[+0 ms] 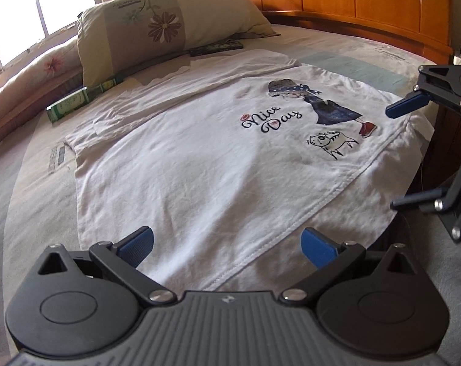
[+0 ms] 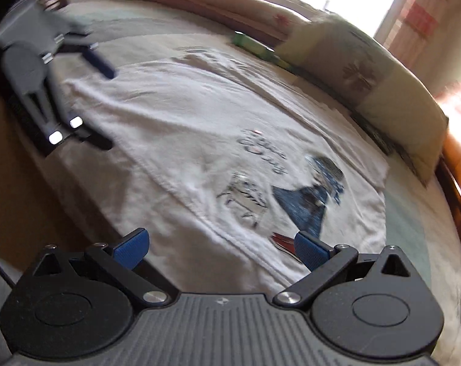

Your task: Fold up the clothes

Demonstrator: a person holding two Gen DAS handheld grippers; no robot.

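White T-shirt [image 1: 200, 164] — one side folded in, rest unfolded — ahead of our spread, empty fingers: left gripper [image 1: 227, 244], right gripper [image 2: 221, 248].

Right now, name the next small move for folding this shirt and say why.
Probably lower the left gripper onto the near hem and close: both grippers are open and empty, the shirt lies flat, print up, and the right gripper hovers over its other end.

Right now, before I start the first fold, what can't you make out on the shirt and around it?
- T-shirt near hem: left wrist view, hidden under the left gripper.
- Print: right wrist view, motion-blurred, lettering unreadable there.
- Green boxes: partly tucked under the pillow; labels too small.
- Right gripper: cut off by the frame edge.
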